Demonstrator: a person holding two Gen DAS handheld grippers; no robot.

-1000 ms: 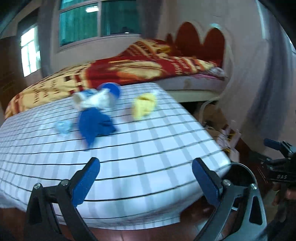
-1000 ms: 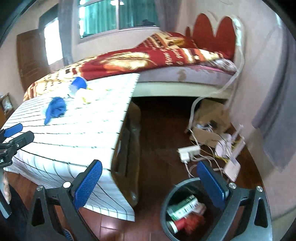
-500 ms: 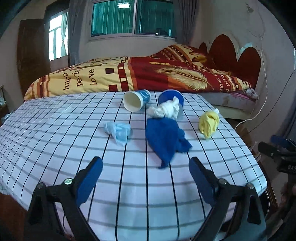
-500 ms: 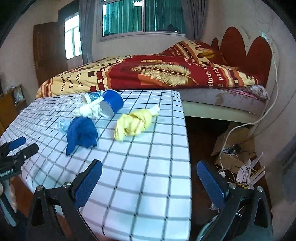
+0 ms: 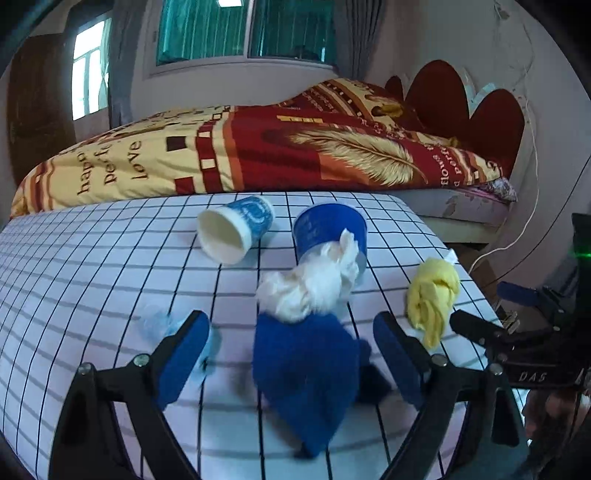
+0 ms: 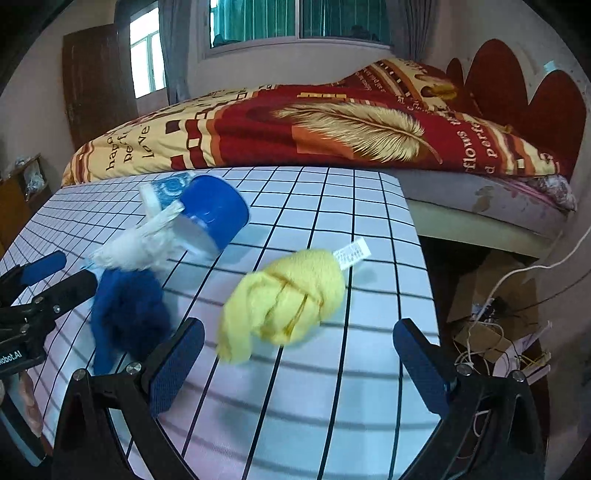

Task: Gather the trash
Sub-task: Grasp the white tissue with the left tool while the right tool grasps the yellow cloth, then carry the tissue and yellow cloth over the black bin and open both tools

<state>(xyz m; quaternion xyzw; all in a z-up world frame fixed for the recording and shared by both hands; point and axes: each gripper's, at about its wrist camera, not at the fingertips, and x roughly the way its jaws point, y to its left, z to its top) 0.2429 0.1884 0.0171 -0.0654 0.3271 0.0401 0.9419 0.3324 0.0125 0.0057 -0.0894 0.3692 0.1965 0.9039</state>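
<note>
i'm looking into a home bedroom. a bed (image 6: 369, 140) fills the back, under a red and yellow blanket (image 5: 258, 147) with a feather print and words, against a scalloped red headboard (image 5: 476, 110). behind it is a window (image 6: 299, 18) with teal curtains, and a wooden door (image 6: 96, 81) on the left. in front stands a table (image 6: 332, 369) in a checked cloth. cables and cardboard (image 6: 495, 317) clutter the floor beside the bed.

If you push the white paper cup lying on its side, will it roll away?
Probably, yes. The white paper cup lies tipped over on the checked tablecloth, so a nudge would likely roll it, curving, since its mouth is wider than its base. It looks empty and thin, so it is probably light and would crumple under a hard squeeze.
</note>
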